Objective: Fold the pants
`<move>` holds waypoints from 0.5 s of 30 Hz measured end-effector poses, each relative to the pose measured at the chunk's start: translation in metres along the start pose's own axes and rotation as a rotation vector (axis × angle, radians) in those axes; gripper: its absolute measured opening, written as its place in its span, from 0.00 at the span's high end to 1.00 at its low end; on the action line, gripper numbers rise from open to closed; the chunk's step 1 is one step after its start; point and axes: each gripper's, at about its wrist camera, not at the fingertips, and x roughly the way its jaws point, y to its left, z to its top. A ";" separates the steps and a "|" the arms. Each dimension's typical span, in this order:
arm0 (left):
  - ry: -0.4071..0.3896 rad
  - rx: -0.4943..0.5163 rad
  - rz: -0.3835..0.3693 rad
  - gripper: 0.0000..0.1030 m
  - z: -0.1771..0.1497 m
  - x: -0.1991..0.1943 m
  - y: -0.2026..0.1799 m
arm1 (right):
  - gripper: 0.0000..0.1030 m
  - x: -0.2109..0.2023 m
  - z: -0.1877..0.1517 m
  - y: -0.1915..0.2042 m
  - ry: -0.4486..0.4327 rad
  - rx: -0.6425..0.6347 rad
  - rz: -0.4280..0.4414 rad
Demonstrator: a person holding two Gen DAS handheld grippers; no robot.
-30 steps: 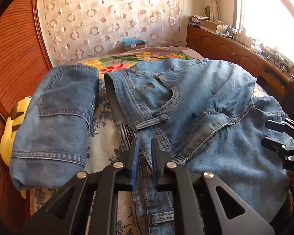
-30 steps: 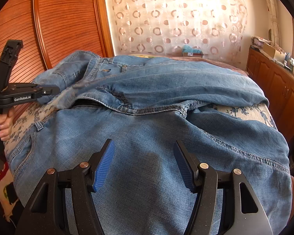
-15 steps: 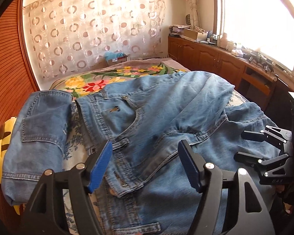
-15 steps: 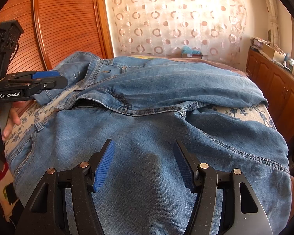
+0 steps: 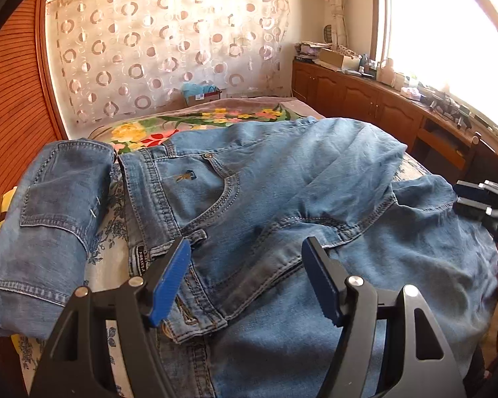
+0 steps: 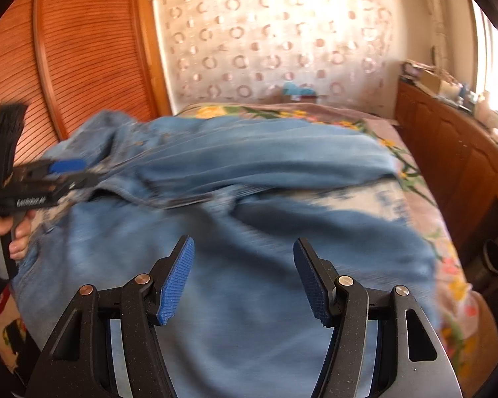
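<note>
A pair of blue jeans (image 5: 282, 205) lies spread on the bed, folded lengthwise so one half rests over the other, with the waistband (image 5: 149, 199) at the left. My left gripper (image 5: 245, 265) is open and empty above the fly and waistband. My right gripper (image 6: 242, 265) is open and empty above the lower leg fabric (image 6: 249, 248); this view is motion-blurred. The left gripper also shows at the left of the right wrist view (image 6: 66, 172), and the right gripper at the right edge of the left wrist view (image 5: 481, 202).
A second, folded pair of jeans (image 5: 46, 225) lies at the left of the bed on the floral sheet (image 5: 182, 126). A wooden louvred wardrobe (image 6: 66, 59) stands on the left, low wooden cabinets (image 5: 365, 99) with clutter on the right under the window.
My left gripper let go of the waistband, opened and drew back and up. My right gripper stayed open and is now moving, which blurs its view.
</note>
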 end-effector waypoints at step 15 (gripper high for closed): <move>-0.037 -0.057 0.088 0.33 -0.007 0.003 0.011 | 0.44 0.046 0.042 -0.140 0.121 0.026 -0.142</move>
